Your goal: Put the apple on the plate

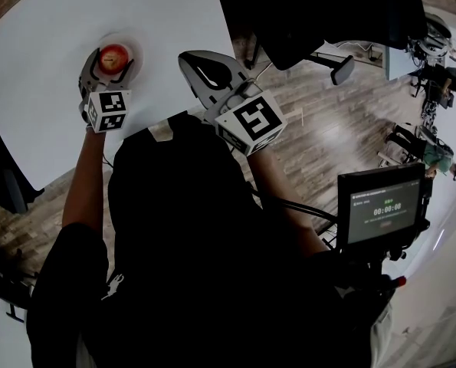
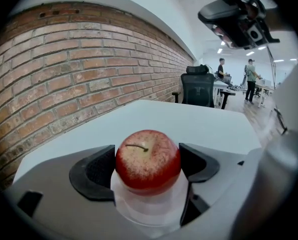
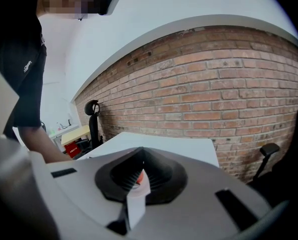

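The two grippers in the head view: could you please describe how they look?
Both the left gripper and the right gripper have grey bodies with black-lined jaws. Each carries a white cube printed with black square markers. The person wears a dark short-sleeved top.

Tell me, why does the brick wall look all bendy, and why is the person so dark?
Left gripper view: the wide lens bends the brick wall, though the apple looks sharp. Right gripper view: same bend, with black corners. Head view: the person's clothes are dark and lose detail against the bright white table.
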The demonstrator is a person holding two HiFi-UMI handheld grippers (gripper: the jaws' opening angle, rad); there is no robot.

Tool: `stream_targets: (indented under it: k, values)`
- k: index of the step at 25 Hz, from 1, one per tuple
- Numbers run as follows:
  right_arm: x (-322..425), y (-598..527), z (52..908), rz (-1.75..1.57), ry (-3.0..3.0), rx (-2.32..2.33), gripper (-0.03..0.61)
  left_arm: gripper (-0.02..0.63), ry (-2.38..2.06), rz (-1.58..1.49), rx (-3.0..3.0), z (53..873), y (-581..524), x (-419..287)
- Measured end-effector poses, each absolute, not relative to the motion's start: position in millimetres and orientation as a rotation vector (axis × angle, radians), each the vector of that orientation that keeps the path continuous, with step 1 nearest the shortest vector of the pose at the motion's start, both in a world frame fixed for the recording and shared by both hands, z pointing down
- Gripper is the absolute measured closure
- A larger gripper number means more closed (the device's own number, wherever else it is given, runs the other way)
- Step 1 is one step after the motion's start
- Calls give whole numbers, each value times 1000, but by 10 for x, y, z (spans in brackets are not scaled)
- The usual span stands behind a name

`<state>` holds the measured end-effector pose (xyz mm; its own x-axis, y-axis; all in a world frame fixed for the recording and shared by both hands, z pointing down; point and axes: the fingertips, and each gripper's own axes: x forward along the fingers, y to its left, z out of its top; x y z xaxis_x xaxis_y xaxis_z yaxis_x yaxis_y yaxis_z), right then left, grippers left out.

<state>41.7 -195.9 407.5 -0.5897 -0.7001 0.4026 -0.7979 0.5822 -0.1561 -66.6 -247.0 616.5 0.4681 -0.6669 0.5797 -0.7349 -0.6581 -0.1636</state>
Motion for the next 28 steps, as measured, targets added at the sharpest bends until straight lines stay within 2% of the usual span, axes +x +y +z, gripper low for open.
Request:
stream_targets:
  k: [19, 23, 28]
  values:
    - [419, -1991, 4044, 451, -2531, 1236, 575, 210, -1202, 979, 2553, 6250, -2503, -729]
    - [426, -1988, 4042, 450, -2532, 1236, 575, 176, -1188, 945, 2541, 6266, -2504, -721]
    - [437, -1974, 4054, 448, -2529, 1233, 575, 175, -1193, 943, 2530, 6288, -2510, -731]
